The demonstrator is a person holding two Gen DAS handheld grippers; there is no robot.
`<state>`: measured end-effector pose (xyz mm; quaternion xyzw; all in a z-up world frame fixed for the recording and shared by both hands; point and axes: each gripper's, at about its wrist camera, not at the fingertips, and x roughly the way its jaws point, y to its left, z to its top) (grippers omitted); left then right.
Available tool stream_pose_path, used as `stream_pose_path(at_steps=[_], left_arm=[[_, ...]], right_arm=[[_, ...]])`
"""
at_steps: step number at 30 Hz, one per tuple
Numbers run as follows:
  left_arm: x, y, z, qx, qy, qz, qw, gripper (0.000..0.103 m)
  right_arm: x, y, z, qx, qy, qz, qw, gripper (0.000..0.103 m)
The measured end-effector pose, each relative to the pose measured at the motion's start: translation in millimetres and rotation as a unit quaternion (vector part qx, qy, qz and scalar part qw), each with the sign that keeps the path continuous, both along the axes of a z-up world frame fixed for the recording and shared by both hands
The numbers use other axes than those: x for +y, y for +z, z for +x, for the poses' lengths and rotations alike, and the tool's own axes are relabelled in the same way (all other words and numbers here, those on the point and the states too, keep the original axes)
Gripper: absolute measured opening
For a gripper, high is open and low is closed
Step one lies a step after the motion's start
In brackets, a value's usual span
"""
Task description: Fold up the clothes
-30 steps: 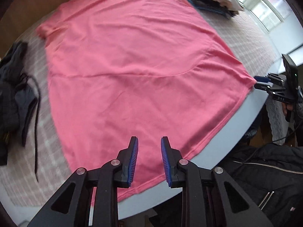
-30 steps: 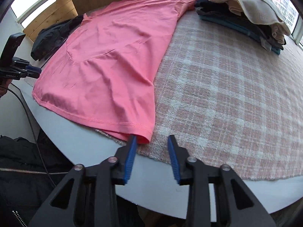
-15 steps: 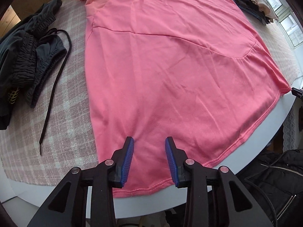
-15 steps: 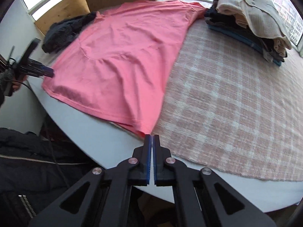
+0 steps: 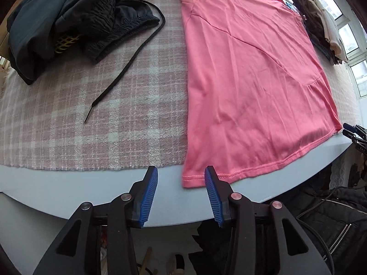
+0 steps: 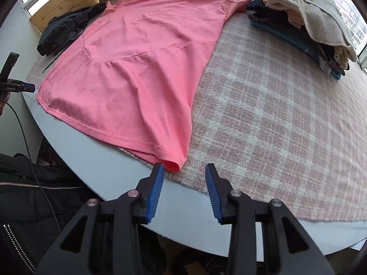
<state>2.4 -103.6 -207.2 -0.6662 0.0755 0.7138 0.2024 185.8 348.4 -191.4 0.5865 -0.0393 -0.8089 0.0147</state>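
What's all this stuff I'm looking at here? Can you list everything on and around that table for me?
T-shirt: one, coral pink, spread flat across the table, hem at the near edge.
Blanket: one, pink and white plaid, covering most of the tabletop under the shirt.
Table: one, pale grey, rounded edge.
Dark clothes: one crumpled heap, black, with a loose drawstring, beside the shirt.
Folded stack: one pile, cream on top, dark and blue beneath, by the windows.
Jacket: one, black with zips, below the table edge.
Left tongs: black with blue pads, open, at one hem corner.
Right tongs: same, open, at the other hem corner.
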Motion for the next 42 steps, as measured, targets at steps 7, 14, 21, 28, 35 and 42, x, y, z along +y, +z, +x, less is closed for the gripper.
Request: stream_pose_path(at_steps=[7,14,21,28,35,42], left_arm=[[11.7,-14.3,5.5,-0.010,-0.036,-0.015,0.9992,0.040],[16.2,-13.6,7.8,-0.004,-0.064,-0.015,0.9979,0.001],[0.4,-2.3,1.0,0.004,-0.060,-0.008,0.9981,0.001],[-20.1,11.5,-4.5,0.006,-0.053,-0.004,0.9986,0.001],[-36.0,3.5,1.1,-0.012,-0.057,-0.011,0.9983,0.001],[-48.6,0.1,-1.5,-0.031,-0.057,-0.007,0.9979,0.003]], right_arm=[[0.9,-4.3,0.9,0.001,-0.013,0.005,1.000,0.037],[4.8,-7.4,5.9,0.016,-0.027,0.002,1.000,0.037],[-4.3,-19.0,1.3,0.023,-0.025,0.003,0.999,0.006],[-2.1,-6.3,0.7,0.035,-0.039,-0.048,0.997,0.002],[4.7,-9.9,17.7,-0.012,-0.048,-0.034,0.998,0.002],[-3.5,-4.2,7.3,0.010,-0.039,-0.023,0.999,0.018]])
